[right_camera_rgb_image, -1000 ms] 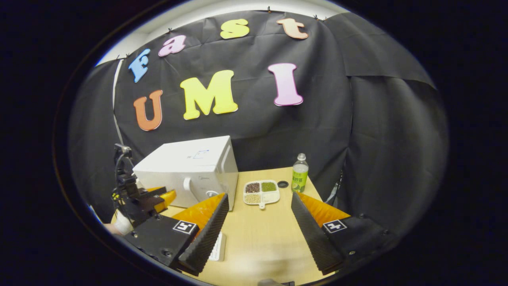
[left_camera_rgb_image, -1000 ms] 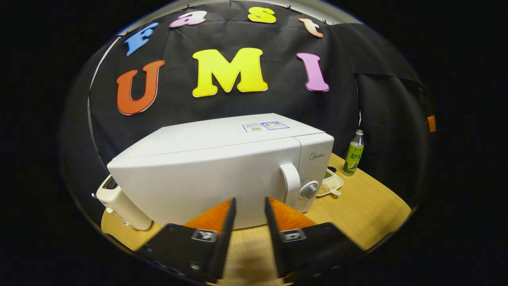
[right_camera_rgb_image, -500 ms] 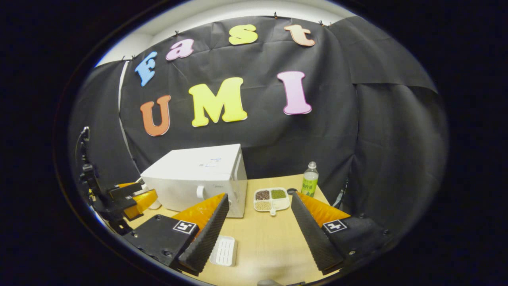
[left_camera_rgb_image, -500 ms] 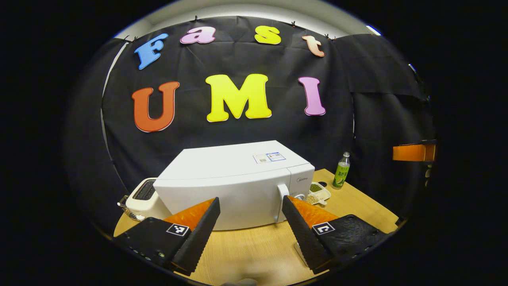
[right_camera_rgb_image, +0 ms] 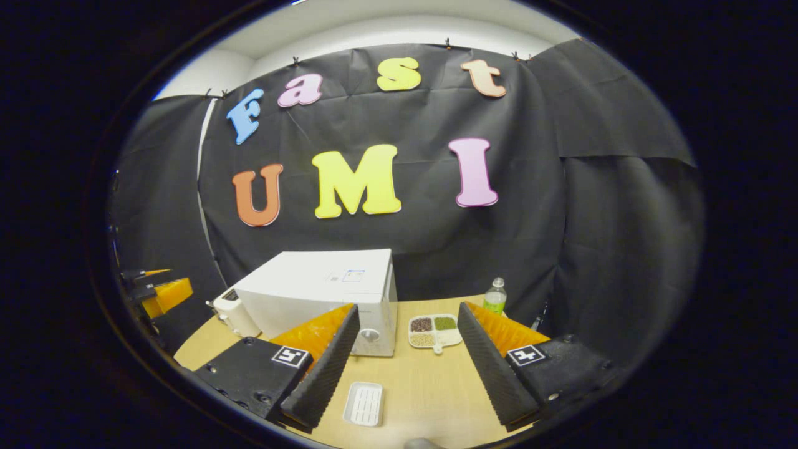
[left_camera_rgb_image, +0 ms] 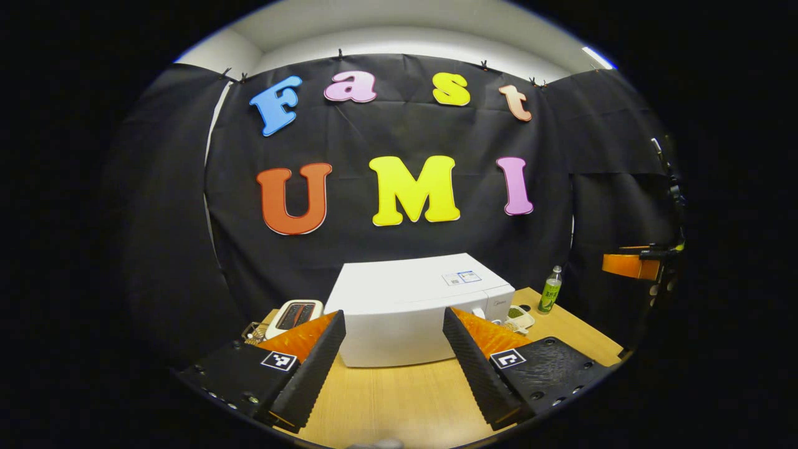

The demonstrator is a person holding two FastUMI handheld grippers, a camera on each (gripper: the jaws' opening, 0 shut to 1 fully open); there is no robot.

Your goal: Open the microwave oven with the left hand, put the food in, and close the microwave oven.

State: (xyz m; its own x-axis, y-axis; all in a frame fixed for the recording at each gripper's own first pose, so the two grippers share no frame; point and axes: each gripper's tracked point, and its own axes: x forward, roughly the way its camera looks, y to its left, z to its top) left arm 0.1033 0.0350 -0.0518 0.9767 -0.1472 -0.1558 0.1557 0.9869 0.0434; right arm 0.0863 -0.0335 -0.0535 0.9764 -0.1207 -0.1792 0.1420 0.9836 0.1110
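We see the white microwave oven [right_camera_rgb_image: 324, 299] standing with its door closed toward the back of the round wooden table [right_camera_rgb_image: 411, 393], and we take it as our landmark. In front of the oven the tabletop lies open right up to its near edge. The left gripper [left_camera_rgb_image: 394, 368] hangs there with fingers spread wide and nothing between them; the right gripper [right_camera_rgb_image: 405, 368] is likewise parted and empty, in front of the oven's right corner. Just right of the oven sits the divided food tray [right_camera_rgb_image: 434, 329], with a green bottle [right_camera_rgb_image: 495, 299] beyond it. A small white ridged dish [right_camera_rgb_image: 364, 403] lies in front of the oven. A toaster [left_camera_rgb_image: 293, 317] stands at the oven's left. Black cloth closes in behind.
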